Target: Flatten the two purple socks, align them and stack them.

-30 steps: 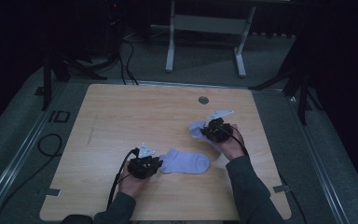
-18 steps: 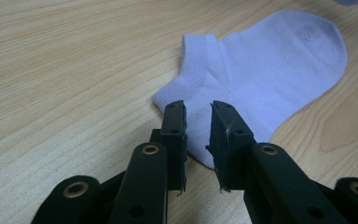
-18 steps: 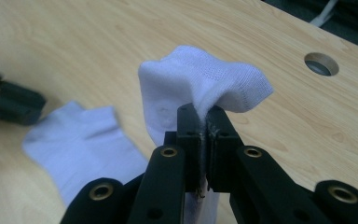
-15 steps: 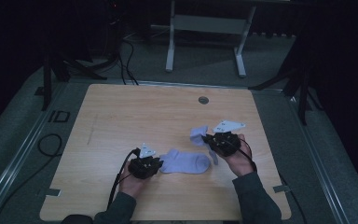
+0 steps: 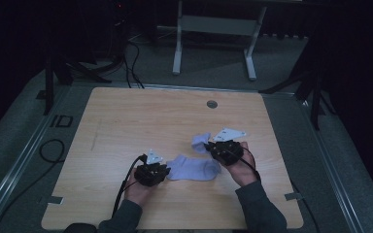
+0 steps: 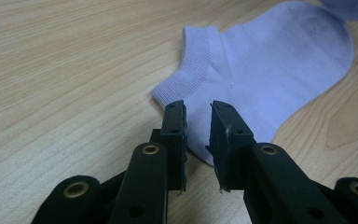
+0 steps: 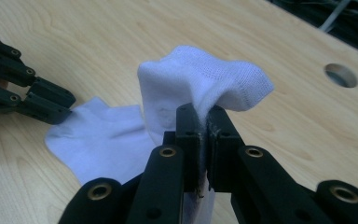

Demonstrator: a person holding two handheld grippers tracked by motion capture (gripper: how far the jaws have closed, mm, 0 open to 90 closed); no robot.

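A pale lilac ankle sock (image 5: 194,168) lies flat on the wooden table (image 5: 141,121), cuff toward my left gripper (image 5: 166,172). In the left gripper view the jaws of that gripper (image 6: 198,114) stand a narrow gap apart just over the corner of the sock's cuff (image 6: 261,60), with nothing pinched. My right gripper (image 5: 213,147) is shut on a second lilac sock (image 5: 200,141), bunched and lifted off the table. In the right gripper view this sock (image 7: 200,79) folds over the closed jaws of the right gripper (image 7: 203,116), above the flat sock (image 7: 102,140) and near the left gripper (image 7: 51,105).
A round cable hole (image 5: 212,104) sits in the table's far right part. Behind the table stands a metal frame (image 5: 213,29) on the dark floor. Cables (image 5: 48,150) trail off the left side. The table's front edge lies close below both hands.
My right gripper has drawn back toward the person with the second sock held in it, now close beside the flat sock's toe. The left gripper has kept still.
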